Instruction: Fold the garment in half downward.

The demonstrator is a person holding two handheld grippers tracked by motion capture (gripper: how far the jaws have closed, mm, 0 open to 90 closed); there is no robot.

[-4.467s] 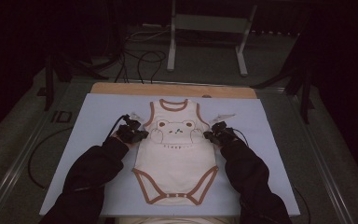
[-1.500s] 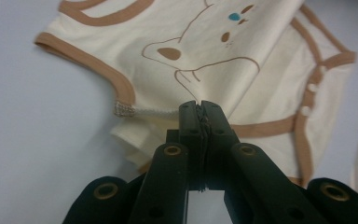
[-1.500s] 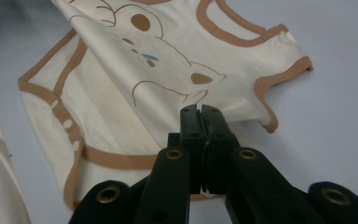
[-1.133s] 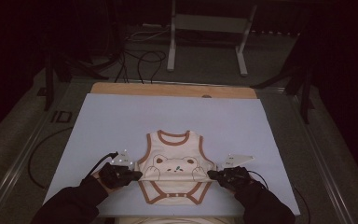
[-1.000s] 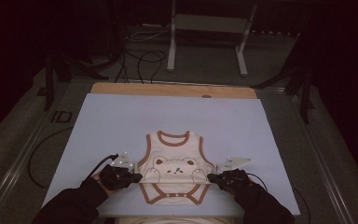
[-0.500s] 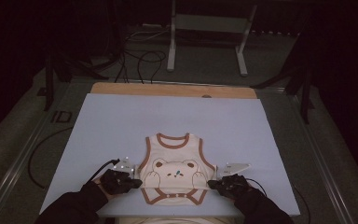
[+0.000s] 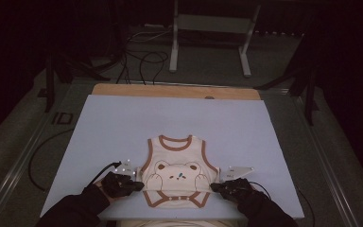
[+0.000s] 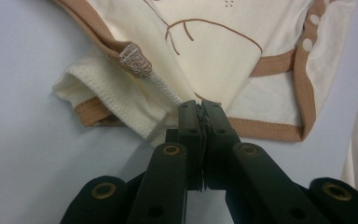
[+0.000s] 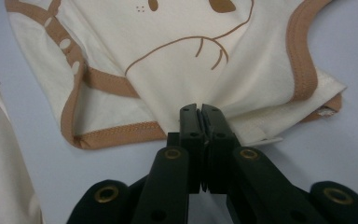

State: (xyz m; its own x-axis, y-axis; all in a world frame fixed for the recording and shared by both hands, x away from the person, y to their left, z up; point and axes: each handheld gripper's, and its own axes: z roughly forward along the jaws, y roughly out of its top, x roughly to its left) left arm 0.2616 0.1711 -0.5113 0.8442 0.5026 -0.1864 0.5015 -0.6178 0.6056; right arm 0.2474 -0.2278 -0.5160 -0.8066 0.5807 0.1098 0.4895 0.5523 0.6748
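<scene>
Bodysuit (image 7: pixel 178 176) lies flat on mat (image 7: pixel 123 123), near the front edge, folded up at the bottom. Long axis runs front-to-back: neck points to far side, snaps toward person. Left gripper (image 8: pixel 199 112) pinches its left side edge, jaws closed on fabric. Right gripper (image 9: pixel 199 114) does likewise on right edge. 2 grips, opposite sides.

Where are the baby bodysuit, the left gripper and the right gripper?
baby bodysuit (image 7: pixel 177 170): high view, on the bear print.
left gripper (image 8: pixel 200 108): left gripper view, between the fingertips, pinching the fabric edge.
right gripper (image 9: pixel 200 110): right gripper view, between the fingertips, pinching fabric.
</scene>
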